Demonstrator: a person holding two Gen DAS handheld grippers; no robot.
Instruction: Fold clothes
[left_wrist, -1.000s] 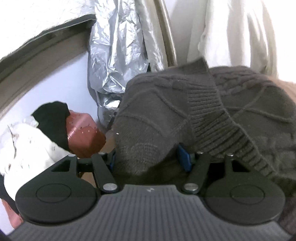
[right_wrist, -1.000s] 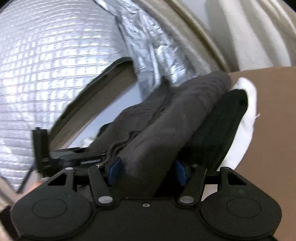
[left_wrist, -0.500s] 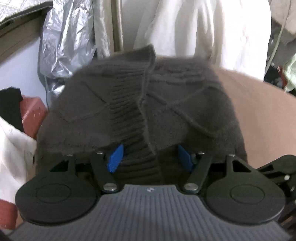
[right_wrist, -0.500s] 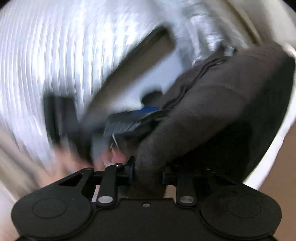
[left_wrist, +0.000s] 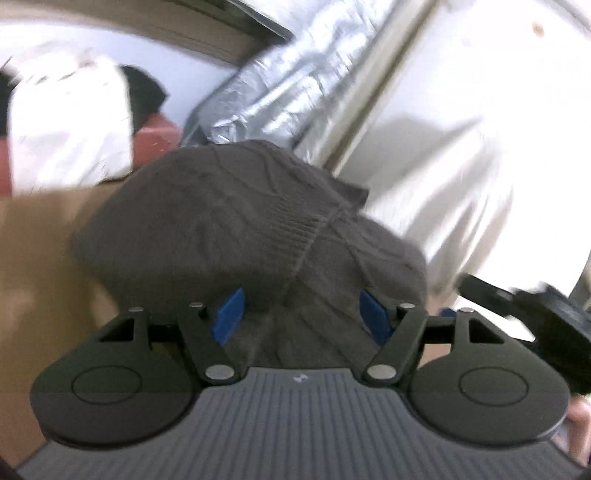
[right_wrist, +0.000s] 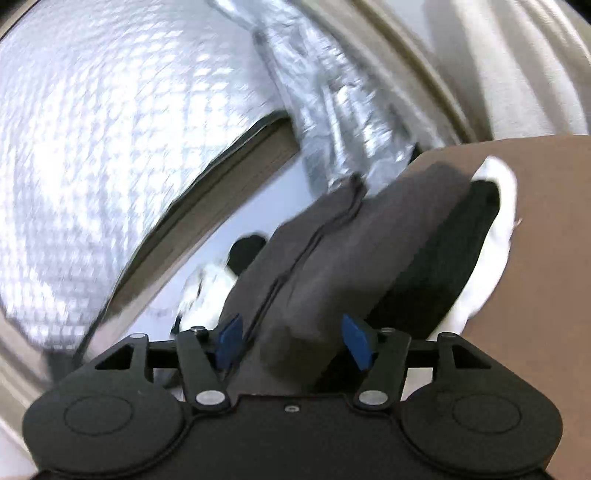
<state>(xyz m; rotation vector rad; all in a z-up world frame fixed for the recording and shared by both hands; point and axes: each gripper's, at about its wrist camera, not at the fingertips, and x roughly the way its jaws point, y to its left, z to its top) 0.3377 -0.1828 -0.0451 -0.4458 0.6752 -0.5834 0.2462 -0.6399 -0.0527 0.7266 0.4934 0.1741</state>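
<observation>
No readable words, labels, brands or numbers show in either view. The only sign is a small pale zigzag emblem on the ribbed grey body of the left gripper (left_wrist: 301, 314), just behind the jaws and centred between the two pivot screws; it is too small and blurred to read as a letter or a brand. The black body of the right gripper (right_wrist: 291, 338) carries only a small round screw head at its centre, with no writing.
</observation>
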